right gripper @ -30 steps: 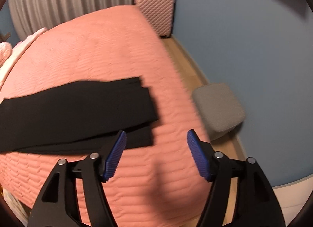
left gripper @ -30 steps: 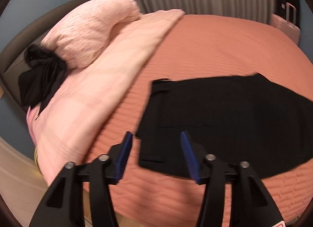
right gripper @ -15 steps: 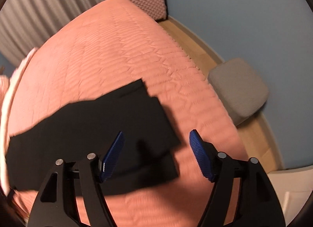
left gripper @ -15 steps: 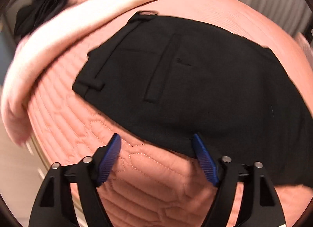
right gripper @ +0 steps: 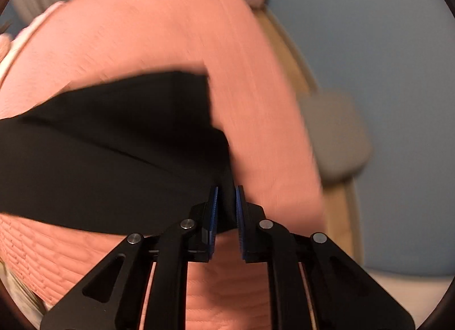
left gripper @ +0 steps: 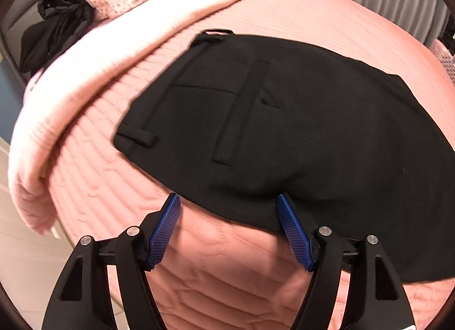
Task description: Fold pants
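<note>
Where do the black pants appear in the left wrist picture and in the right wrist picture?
Left wrist: the black pants fill the centre and right, waistband end toward the pink blanket.
Right wrist: their leg end crosses the left and centre, a corner pinched in the right gripper.
Shared landmark: the salmon quilted bedspread.

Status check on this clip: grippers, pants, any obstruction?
Right gripper shut on pants at hem end. Left gripper open at waist edge. Nothing in the way.
</note>
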A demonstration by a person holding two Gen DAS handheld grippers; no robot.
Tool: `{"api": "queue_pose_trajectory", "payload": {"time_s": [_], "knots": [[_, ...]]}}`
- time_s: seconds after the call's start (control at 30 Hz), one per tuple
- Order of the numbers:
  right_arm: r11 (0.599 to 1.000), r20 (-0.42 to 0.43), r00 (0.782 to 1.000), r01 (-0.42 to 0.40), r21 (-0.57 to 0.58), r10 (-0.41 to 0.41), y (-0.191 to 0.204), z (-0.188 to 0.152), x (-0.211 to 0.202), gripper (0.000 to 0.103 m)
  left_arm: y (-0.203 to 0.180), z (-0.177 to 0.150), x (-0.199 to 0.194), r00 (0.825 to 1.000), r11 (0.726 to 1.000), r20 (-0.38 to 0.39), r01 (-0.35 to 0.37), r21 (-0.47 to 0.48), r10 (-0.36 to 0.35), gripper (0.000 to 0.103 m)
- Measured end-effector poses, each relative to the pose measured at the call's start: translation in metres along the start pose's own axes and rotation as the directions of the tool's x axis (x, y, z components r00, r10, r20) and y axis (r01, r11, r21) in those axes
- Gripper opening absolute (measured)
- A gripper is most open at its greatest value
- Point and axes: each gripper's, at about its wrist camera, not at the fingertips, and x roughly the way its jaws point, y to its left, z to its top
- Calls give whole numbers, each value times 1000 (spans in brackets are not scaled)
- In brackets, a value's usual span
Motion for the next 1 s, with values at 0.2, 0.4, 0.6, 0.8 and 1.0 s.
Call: {"api": "queue_pose_trajectory", "payload": {"time_s": [0.2,0.4,0.6,0.8,1.0], "knots": [[986,106,983,155,-54,-149,28,-6,-32,71,11,17,7,1000,997,-8,10,75,-10,71],[964,225,945,257,-62,-238,48,-6,-77,72,10,17,-5,953,938,149,-290,191,264,71],[971,250,964,139,-196,-87,116,-17,-87,72,60,31,-12,963,969,118,-246,20,242,62],[965,190,980,-2,-264,54,192,-23,-78,72,50,46,48,957,946,73,-288,146,280,72],[980,178,983,68,-188,-34,156,-17,-84,78,46,66,22,930,923,167,-352,154,326,69]]}}
